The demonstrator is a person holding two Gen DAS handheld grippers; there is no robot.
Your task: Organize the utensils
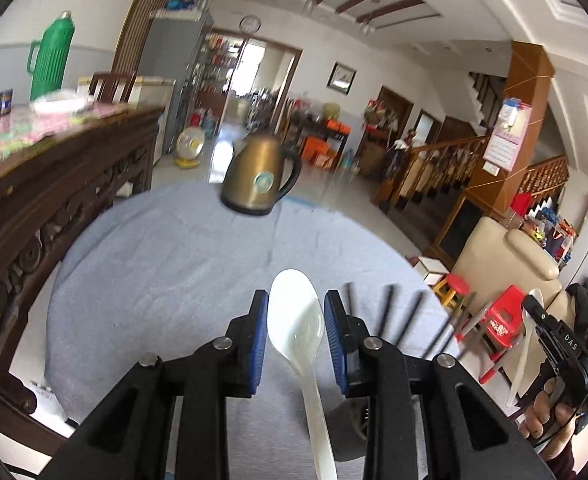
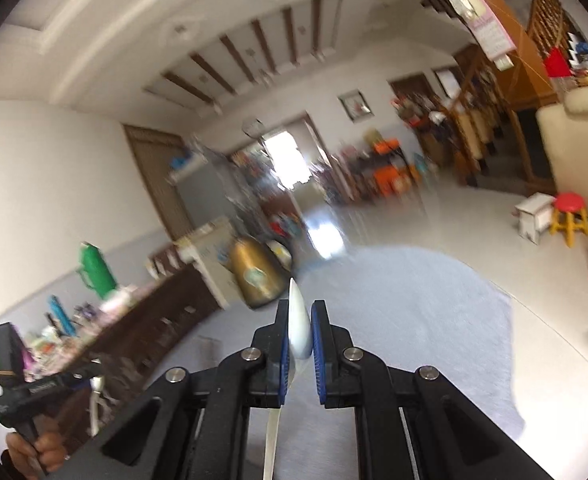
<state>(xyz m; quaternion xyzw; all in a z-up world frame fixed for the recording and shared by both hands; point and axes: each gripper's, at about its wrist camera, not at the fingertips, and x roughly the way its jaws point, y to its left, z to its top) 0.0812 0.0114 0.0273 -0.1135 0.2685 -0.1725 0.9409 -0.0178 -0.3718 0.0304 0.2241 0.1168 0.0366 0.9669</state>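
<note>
Spoons are mid-transfer: one glossy white ceramic soup spoon [image 1: 296,320] sits clamped in the left gripper [image 1: 296,336] and another edge-on white spoon [image 2: 297,328] in the right gripper [image 2: 298,336], both above the grey cloth-covered table [image 1: 154,264], while black chopsticks [image 1: 386,312] apparently await sorting.

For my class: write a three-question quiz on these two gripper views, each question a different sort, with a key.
1. True or false: each gripper holds a white spoon.
2. Which stands on the grey cloth? A bronze kettle, B green flask, C red stool.
3. Fill in: dark chopsticks lie to the ____ of the left gripper in its view.

Key:
1. True: left spoon; right gripper, spoon edge-on.
2. A, kettle.
3. right.
</note>
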